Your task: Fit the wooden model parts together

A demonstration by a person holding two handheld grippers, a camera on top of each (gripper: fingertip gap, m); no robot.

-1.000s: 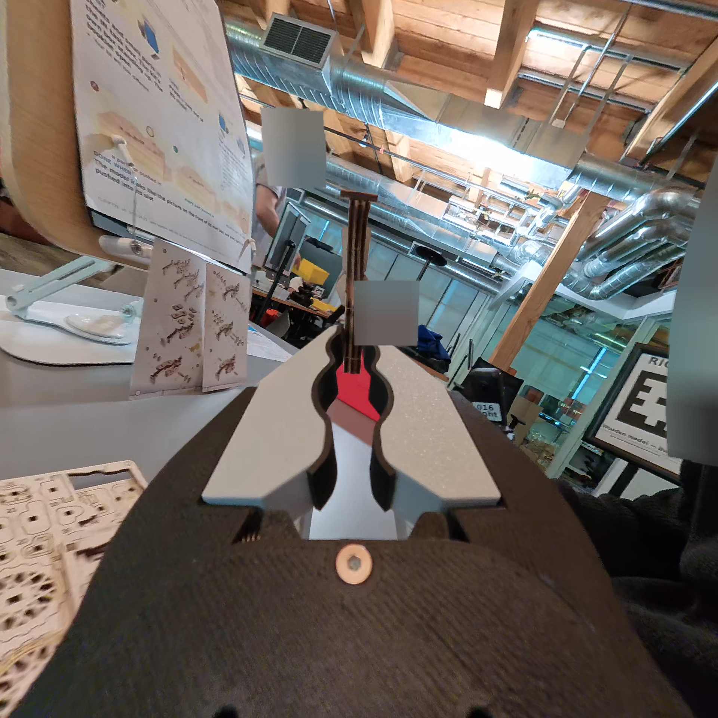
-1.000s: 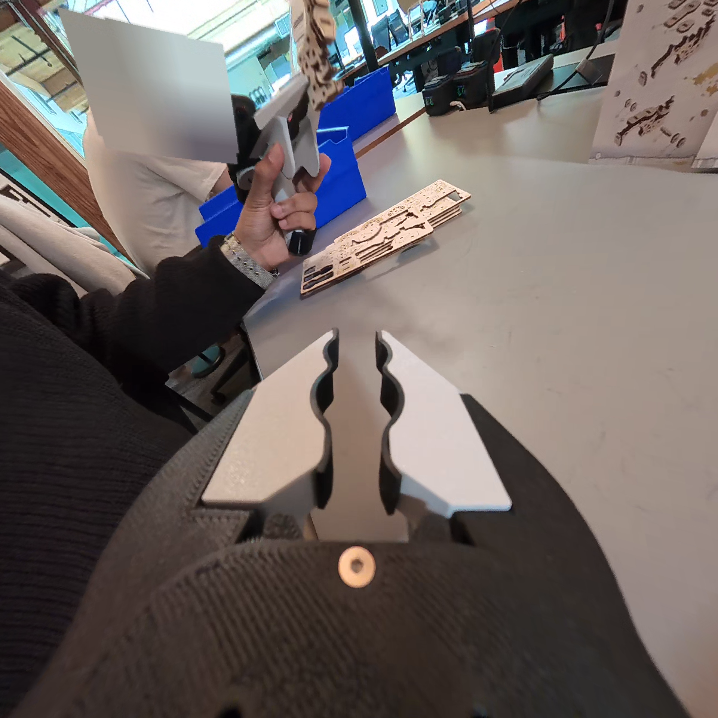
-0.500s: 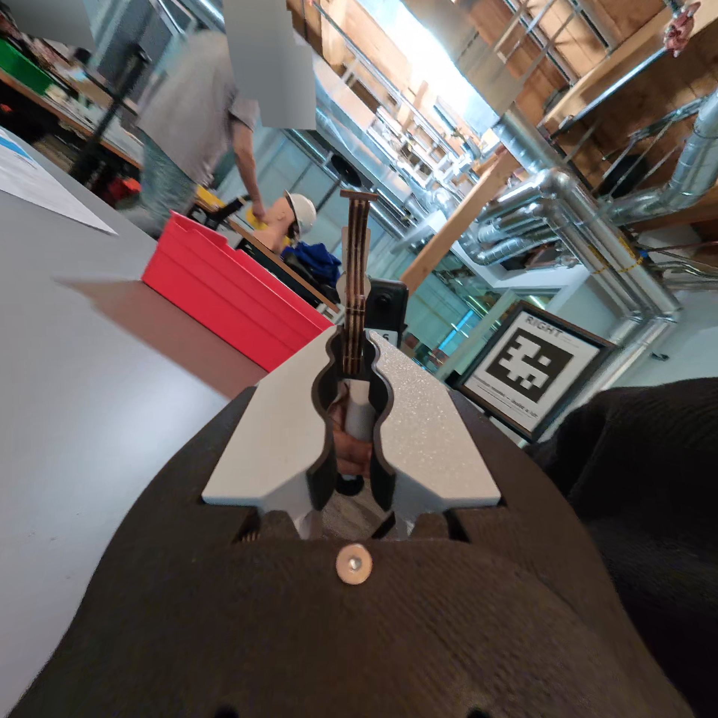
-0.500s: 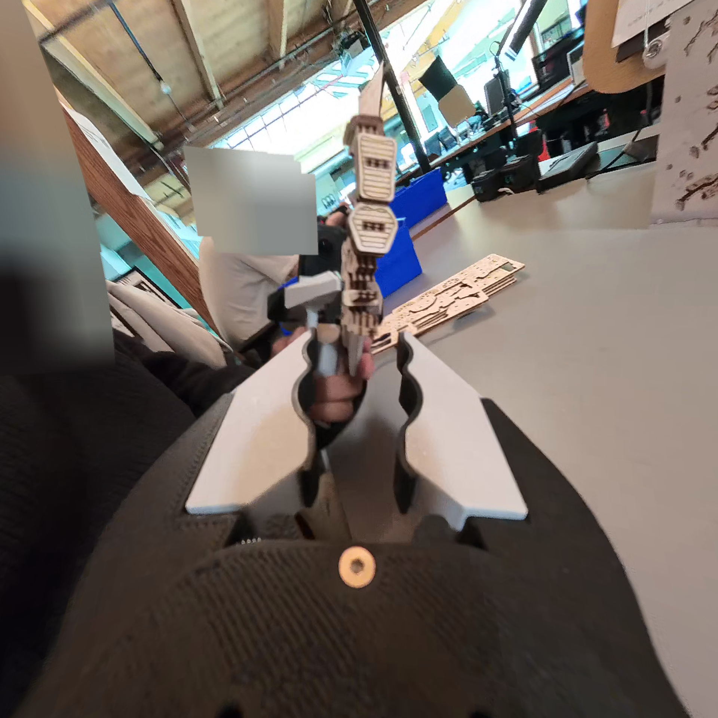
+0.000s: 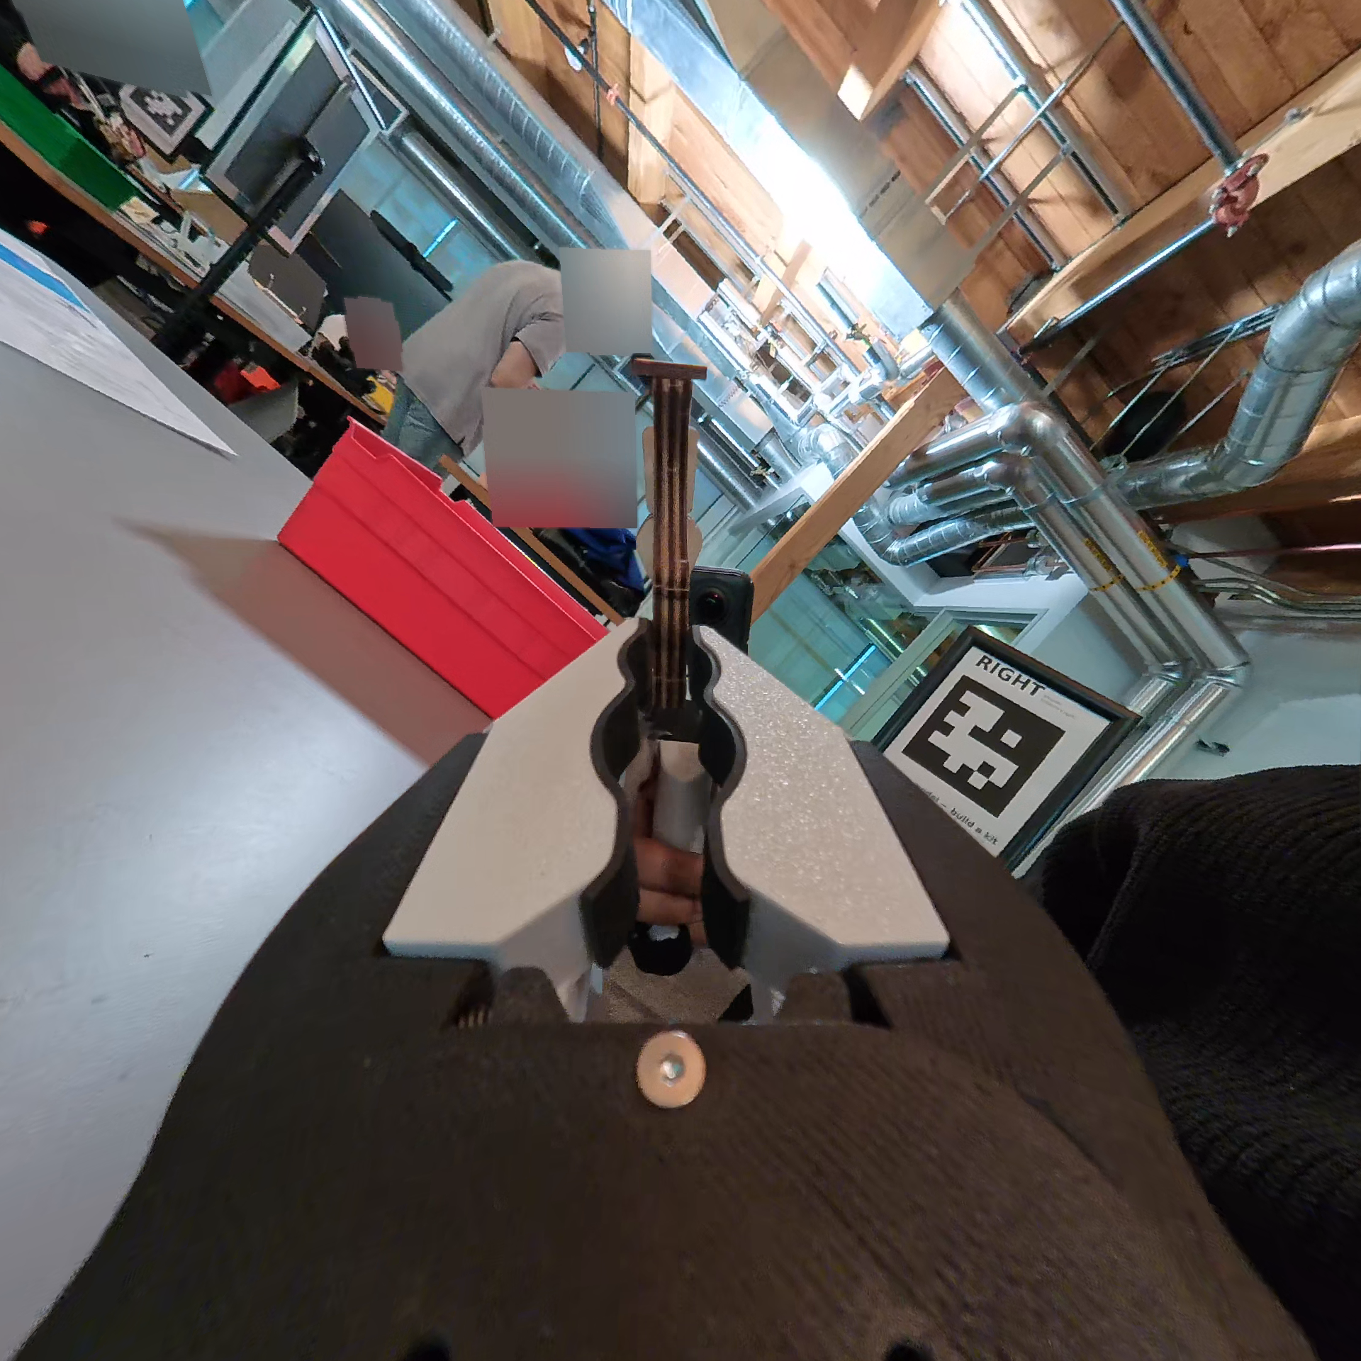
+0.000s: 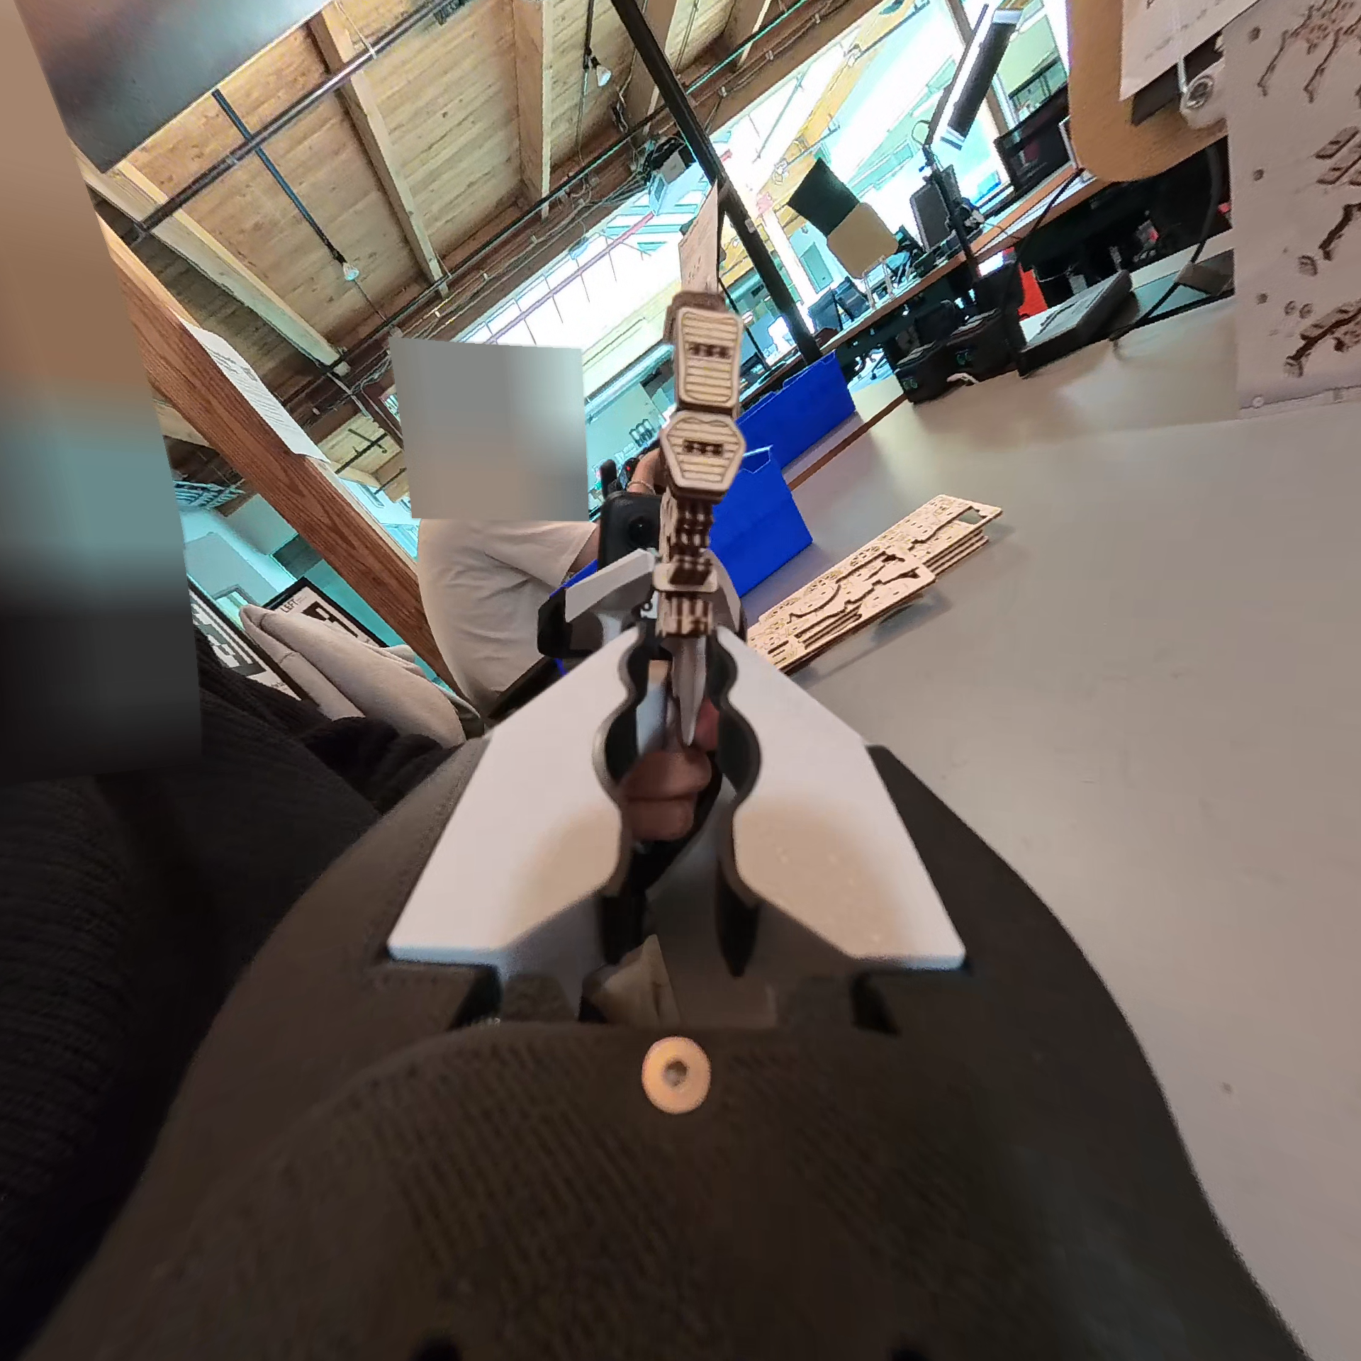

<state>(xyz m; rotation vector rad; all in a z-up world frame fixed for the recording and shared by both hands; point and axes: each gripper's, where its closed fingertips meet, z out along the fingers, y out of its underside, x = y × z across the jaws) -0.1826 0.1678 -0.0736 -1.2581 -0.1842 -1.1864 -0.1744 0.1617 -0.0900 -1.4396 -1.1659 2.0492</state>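
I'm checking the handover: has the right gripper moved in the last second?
Yes. The right gripper rose from over the grey table and now closes around the wooden model.

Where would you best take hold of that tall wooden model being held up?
Probably the narrow notched stem of the wooden model, below its two slatted plates and above where the left gripper pinches it. Come from the side facing that gripper, with the fingers closing across the thin flat faces. The plates look wider and more fragile.
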